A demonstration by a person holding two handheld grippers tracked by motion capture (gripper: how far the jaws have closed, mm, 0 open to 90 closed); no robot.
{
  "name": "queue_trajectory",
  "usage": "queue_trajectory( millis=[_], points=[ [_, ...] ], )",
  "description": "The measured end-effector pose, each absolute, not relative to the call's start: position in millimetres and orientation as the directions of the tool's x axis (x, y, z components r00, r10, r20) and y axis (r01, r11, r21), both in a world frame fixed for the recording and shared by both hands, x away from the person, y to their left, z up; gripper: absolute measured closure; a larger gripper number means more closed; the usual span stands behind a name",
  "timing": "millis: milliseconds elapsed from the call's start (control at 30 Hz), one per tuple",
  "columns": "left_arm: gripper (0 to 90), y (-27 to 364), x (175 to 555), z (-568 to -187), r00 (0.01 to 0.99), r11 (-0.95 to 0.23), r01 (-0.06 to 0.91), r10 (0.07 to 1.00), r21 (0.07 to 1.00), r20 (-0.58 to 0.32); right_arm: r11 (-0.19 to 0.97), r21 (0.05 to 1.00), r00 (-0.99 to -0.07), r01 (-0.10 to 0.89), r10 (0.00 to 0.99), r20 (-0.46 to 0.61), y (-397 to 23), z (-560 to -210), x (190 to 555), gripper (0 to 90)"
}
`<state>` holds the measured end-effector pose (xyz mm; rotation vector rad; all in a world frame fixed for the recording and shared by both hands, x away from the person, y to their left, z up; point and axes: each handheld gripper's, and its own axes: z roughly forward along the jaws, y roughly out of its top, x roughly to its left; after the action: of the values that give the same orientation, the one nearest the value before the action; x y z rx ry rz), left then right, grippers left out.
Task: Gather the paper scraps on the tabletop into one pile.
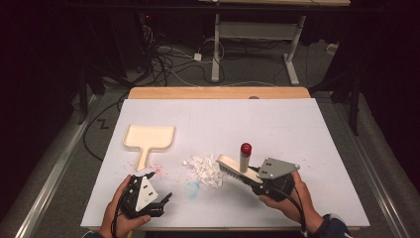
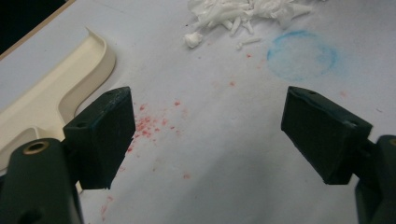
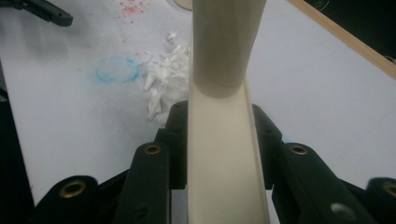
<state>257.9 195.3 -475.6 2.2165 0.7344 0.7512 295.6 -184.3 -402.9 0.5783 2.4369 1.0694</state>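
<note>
Right claw [image 1: 253, 179] grips brush [image 1: 235, 166] beside paper scraps [image 1: 204, 169] (dustpan [image 1: 148, 137] empty); left claw [image 1: 166, 199] open.

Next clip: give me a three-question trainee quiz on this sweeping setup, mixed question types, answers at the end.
1. True or false: the right tool is shut on the brush handle.
2. Which side of the dustpan faces the person: A) the handle, B) the wide scoop end?
3. Fill in: the brush bristles rest against the pile of white ____.

Key: 1 true. 2 A; the dustpan lies flat beyond the left tool, which is open with nothing between its jaws. 3 paper scraps, beside a faint blue ring on the table.
</note>
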Motion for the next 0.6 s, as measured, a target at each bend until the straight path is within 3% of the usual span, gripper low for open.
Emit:
queue_trajectory(
  millis=[300, 600],
  points=[
    [16.6, 197, 256, -474, 0.672, -0.611, 0.281, 0.676, 0.740, 0.304, 0.656, 0.734, -0.897, 0.176, 0.413, -0.155, -210, -400, 277, 68.1],
    [16.6, 198, 257, -472, 0.668, -0.601, 0.277, 0.681, 0.750, 0.300, 0.701, 0.701, -0.933, 0.131, 0.327, -0.153, -170, -422, 284, 68.2]
  ],
)
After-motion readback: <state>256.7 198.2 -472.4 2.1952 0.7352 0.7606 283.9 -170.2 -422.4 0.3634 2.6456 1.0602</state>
